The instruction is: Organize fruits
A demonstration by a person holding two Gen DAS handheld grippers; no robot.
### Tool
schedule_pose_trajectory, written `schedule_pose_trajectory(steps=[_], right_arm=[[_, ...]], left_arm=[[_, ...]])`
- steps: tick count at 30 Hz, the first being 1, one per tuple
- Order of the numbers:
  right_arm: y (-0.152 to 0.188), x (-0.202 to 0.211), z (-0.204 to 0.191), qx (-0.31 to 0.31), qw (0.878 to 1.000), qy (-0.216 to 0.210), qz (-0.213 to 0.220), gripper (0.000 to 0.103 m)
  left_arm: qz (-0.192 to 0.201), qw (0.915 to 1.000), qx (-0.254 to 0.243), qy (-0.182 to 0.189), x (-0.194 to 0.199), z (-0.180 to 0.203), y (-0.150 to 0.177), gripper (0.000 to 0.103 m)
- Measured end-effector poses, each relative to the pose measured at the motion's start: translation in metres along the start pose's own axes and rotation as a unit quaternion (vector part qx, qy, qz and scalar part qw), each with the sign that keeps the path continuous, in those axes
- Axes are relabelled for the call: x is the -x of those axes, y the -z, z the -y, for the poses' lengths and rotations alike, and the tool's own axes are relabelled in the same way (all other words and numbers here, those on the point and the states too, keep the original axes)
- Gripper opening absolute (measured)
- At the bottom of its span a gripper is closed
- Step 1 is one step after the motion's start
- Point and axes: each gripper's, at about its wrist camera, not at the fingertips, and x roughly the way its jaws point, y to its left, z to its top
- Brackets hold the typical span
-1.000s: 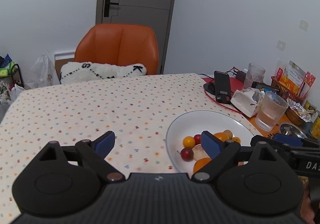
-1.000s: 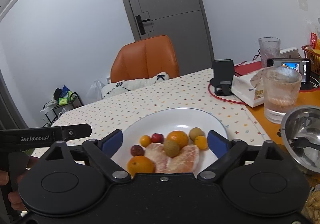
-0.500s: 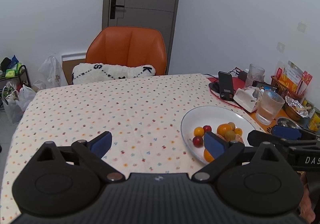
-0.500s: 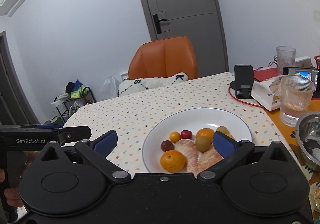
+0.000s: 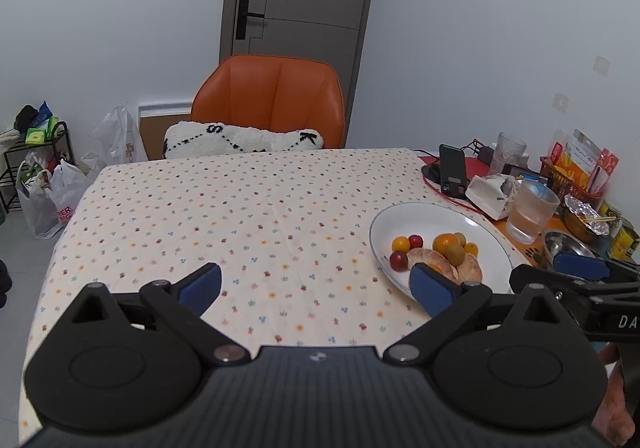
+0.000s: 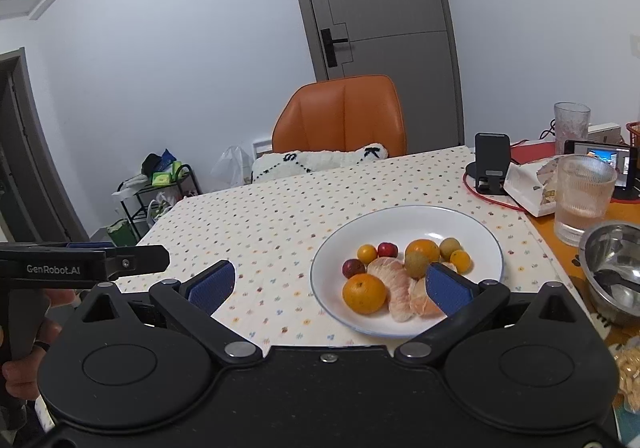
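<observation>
White plate (image 6: 472, 221) on dotted tabletop (image 5: 240, 215): big orange (image 6: 364, 293), peeled segments (image 6: 390, 284), small round fruits. Glass (image 6: 582, 199) and steel bowl (image 6: 612, 272) right of plate. Left claw (image 5: 316, 286) wide, empty, above tabletop left of plate. Right claw (image 6: 330, 288) wide, empty, near plate's front rim. Versus 1.0 s ago: both views farther from plate.

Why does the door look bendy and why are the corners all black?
Fisheye lens: in the left wrist view the door leans and the picture's corners go dark; in the right wrist view the door tilts and the ceiling edge curves. Light is soft and even in both, with no harsh glare on the white plate; the fruit looks sharp.
</observation>
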Motion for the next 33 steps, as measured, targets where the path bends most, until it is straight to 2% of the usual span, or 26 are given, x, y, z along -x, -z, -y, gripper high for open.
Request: schedule_pose_trajectory(steps=[11,23,33], right_arm=[[0.011,0.028,-0.015,0.006,1.000,0.006,-0.004,0.103],[0.015,0.060,-0.031,0.028,1.000,-0.006,0.004,0.103],[0.015,0.074,-0.046,0.041,0.999,-0.010,0.008,0.103]], left_arm=[[-0.002,0.9999,0.002,-0.012,0.032,-0.001,0.018,0.103],[0.019,0.9996,0.005,-0.022,0.074,-0.002,0.028,0.103],[0.026,0.9993,0.002,-0.026,0.094,-0.006,0.030,0.103]])
